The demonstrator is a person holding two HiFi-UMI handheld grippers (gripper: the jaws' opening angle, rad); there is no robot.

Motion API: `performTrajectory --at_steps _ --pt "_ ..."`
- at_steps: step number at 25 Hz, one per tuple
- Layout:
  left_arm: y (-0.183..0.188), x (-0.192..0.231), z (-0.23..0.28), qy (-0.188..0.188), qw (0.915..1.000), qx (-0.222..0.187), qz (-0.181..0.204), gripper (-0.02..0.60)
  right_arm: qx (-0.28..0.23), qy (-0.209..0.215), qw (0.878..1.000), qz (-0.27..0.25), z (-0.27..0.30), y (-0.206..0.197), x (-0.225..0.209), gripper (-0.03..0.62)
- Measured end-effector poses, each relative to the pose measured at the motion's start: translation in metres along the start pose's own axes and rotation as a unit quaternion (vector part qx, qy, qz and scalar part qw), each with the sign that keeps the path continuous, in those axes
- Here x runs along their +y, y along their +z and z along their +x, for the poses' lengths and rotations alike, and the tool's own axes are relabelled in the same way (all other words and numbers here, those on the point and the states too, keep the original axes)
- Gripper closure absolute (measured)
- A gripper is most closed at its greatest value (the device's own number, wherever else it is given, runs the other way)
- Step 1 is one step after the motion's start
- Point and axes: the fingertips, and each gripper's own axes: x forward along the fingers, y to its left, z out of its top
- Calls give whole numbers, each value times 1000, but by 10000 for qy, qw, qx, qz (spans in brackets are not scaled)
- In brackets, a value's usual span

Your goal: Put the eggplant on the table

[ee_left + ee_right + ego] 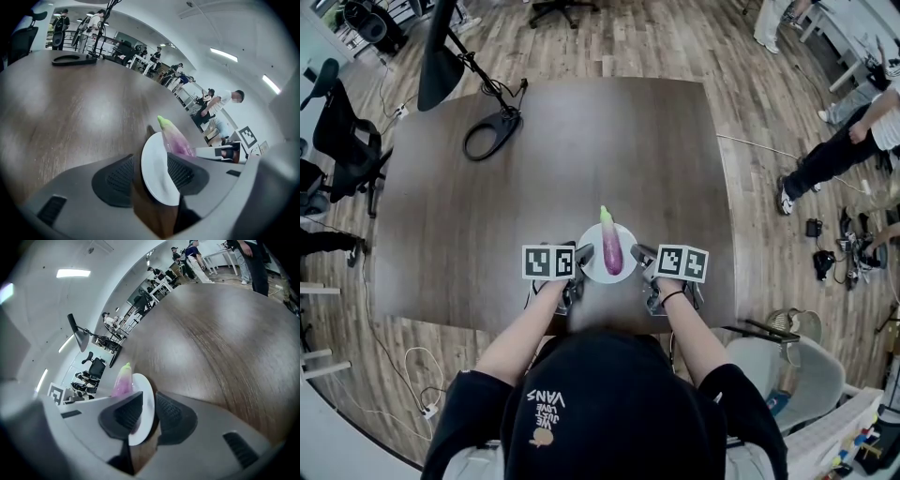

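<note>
A purple eggplant (pixel 612 251) with a green stem end lies on a small white plate (pixel 625 233) near the front edge of the dark wooden table (pixel 534 187). My left gripper (pixel 581 256) stands at the plate's left rim and my right gripper (pixel 639 253) at its right rim. In the left gripper view the plate (pixel 157 176) passes between wide-apart jaws with bare table showing beside it, and the eggplant (pixel 176 138) lies beyond. In the right gripper view the plate (pixel 144 401) sits between parted jaws with a gap at one pad, beside the eggplant (pixel 123 379).
A black desk lamp (pixel 441 70) stands on a ring-shaped base (pixel 492 133) at the table's far left. Office chairs (pixel 342 131) stand on the left of the floor. A person (pixel 844 145) and cables are at the right.
</note>
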Motion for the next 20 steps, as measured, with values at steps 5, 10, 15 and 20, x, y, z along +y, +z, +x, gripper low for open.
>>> performTrajectory --at_steps 5,10,15,20 --pt "0 2 -1 -17 10000 -27 -11 370 -7 -57 9999 -156 -1 -1 2 500" --pt "0 3 0 -58 10000 -40 8 370 25 -152 9992 -365 -1 -2 1 479" --pt "-2 2 -5 -133 9999 -89 44 365 -93 -209 9977 -631 -8 -2 5 471" --pt "5 -4 -20 -197 9981 -536 216 367 -518 -279 9863 -1538 -23 12 23 473"
